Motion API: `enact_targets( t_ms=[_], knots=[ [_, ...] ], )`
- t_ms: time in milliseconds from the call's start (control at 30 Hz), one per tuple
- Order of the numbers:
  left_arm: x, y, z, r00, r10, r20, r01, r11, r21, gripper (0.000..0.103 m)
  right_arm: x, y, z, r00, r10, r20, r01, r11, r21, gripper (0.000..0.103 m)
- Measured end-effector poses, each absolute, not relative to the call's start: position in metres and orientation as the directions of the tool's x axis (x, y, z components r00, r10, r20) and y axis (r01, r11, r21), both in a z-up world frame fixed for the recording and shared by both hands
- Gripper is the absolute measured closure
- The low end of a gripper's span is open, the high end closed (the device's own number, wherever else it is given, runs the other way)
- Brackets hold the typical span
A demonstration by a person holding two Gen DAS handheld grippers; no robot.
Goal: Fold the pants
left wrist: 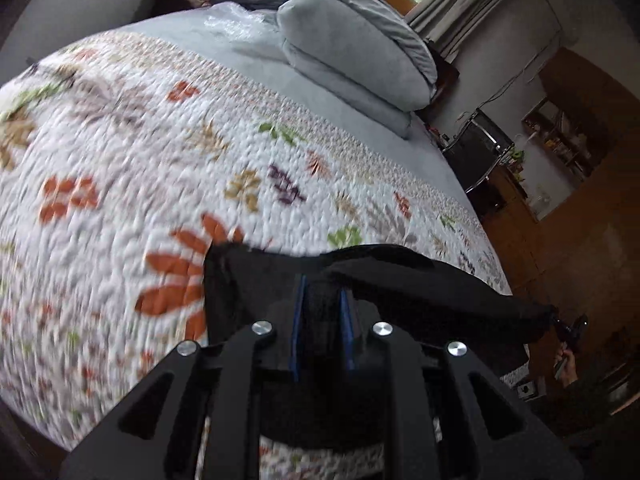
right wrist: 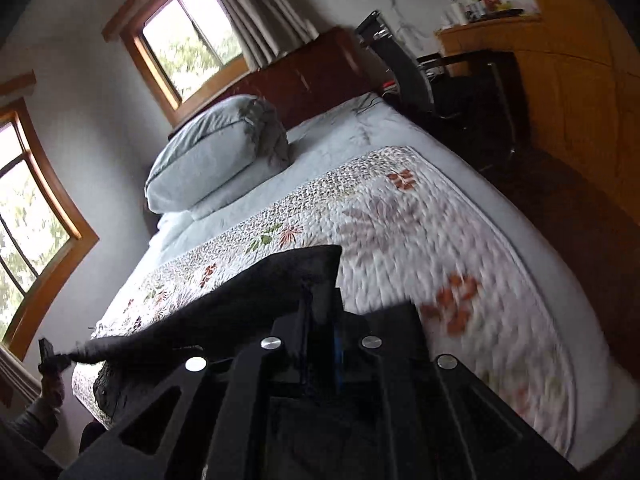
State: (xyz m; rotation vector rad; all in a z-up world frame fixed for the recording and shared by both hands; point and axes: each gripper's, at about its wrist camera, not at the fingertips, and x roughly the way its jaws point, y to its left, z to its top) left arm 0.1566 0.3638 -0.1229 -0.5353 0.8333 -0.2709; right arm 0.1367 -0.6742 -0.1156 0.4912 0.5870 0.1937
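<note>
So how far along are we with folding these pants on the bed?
Early stage. Done: both grippers have hold of the black pants. The left gripper and the right gripper are each clamped on cloth. In hand: the fabric stretched between them above the floral quilt. Left: no finished fold shows; the pants still need laying flat, folding and smoothing.

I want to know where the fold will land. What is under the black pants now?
Under the black pants, held between the left gripper and right gripper, lies the floral quilt on the bed. The quilt directly beneath the cloth is covered.
</note>
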Motion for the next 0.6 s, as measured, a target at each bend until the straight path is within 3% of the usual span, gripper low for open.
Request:
enact_targets(
  t_ms=[33,67,100,167,267,367,467,500,600],
  knots=[
    [0.147,0.364,-0.134,0.634,-0.426,-0.645,0.004,0.836,-0.548,0.088,0.128,-0.673,-0.122,0.824,0.301,-0.480,-0.028,0.868,0.495,0.086],
    [0.140,0.364,-0.144,0.624,-0.418,-0.660,-0.009,0.841,-0.541,0.087,0.112,-0.671,-0.133,0.831,0.281,-0.480,0.001,0.862,0.506,0.070],
    [0.132,0.365,-0.153,0.617,-0.426,-0.662,-0.019,0.833,-0.554,0.087,0.101,-0.671,-0.143,0.836,0.273,-0.476,0.026,0.847,0.531,0.047],
    [0.127,0.363,-0.167,0.596,-0.429,-0.680,-0.031,0.833,-0.552,0.086,0.082,-0.672,-0.165,0.832,0.280,-0.479,0.082,0.792,0.605,0.026],
    [0.118,0.366,-0.182,0.588,-0.431,-0.685,-0.062,0.820,-0.569,0.085,0.054,-0.675,-0.197,0.821,0.327,-0.468,0.151,0.667,0.730,0.019],
    [0.112,0.369,-0.182,0.590,-0.410,-0.696,-0.085,0.825,-0.559,0.081,0.032,-0.685,-0.228,0.826,0.410,-0.386,0.198,0.429,0.881,0.016],
    [0.099,0.369,-0.170,0.607,-0.347,-0.715,-0.121,0.849,-0.514,0.073,0.022,-0.684,-0.246,0.829,0.475,-0.296,0.177,0.279,0.944,0.013],
    [0.091,0.371,-0.165,0.616,-0.303,-0.727,-0.153,0.859,-0.488,0.068,0.021,-0.682,-0.248,0.828,0.489,-0.276,0.166,0.257,0.952,0.013],
    [0.064,0.377,-0.150,0.643,-0.226,-0.731,-0.209,0.867,-0.452,0.039,0.020,-0.680,-0.249,0.840,0.501,-0.209,0.130,0.189,0.973,0.013]
  ],
)
